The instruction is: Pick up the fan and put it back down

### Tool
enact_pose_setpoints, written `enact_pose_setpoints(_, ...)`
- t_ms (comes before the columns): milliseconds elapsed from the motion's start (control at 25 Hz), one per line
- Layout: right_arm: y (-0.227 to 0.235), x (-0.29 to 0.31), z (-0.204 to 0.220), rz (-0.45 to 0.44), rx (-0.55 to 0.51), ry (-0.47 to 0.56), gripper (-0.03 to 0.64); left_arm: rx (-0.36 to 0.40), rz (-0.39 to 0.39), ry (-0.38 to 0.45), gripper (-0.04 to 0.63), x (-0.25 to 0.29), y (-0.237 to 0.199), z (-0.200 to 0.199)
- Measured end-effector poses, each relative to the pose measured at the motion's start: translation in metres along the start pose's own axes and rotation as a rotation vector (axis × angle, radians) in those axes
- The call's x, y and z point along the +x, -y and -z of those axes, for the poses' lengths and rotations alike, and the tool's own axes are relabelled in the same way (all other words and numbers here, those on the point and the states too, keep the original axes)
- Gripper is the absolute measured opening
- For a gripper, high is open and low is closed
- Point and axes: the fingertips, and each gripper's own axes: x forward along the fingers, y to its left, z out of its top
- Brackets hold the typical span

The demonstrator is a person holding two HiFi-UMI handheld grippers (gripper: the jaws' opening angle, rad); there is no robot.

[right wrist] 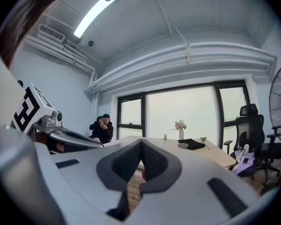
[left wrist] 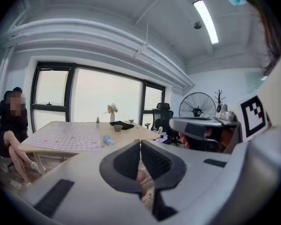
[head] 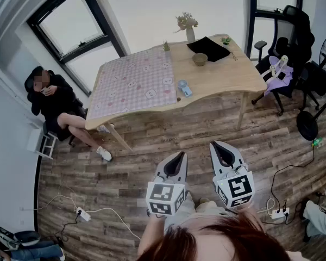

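A small blue hand fan [head: 183, 87] lies on the wooden table [head: 223, 78], just right of the checked cloth; the left gripper view shows this fan [left wrist: 107, 140] far off. Both grippers are held over the plank floor, well short of the table. My left gripper [head: 180, 155] has its jaws closed together with nothing in them, and its tips [left wrist: 140, 142] meet. My right gripper [head: 218, 145] is beside it, also shut and holding nothing, pads together [right wrist: 141, 142]. The fan is out of sight in the right gripper view.
The table also carries a pink checked cloth [head: 133, 83], a bowl [head: 200, 59], a black mat [head: 208, 48] and a vase [head: 190, 32]. A person [head: 54, 105] sits at the left by the window. Office chairs [head: 285, 64], a pedestal fan [left wrist: 197, 105] and floor cables [head: 98, 213] stand around.
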Motion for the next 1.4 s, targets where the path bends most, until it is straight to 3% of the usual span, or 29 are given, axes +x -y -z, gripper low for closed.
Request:
enact_pose_setpoints(560,0.029,-0.012,0.003,-0.018,0.023,0.048,0.000,0.019,-0.018,-0.005,0.014,0.020,0.025,-0.002)
enact_pose_setpoints(1400,0.074,0.058,0.008,0.031,0.071,0.040,0.000,0.016,0.045,-0.007,0.014,0.096,-0.017,-0.021)
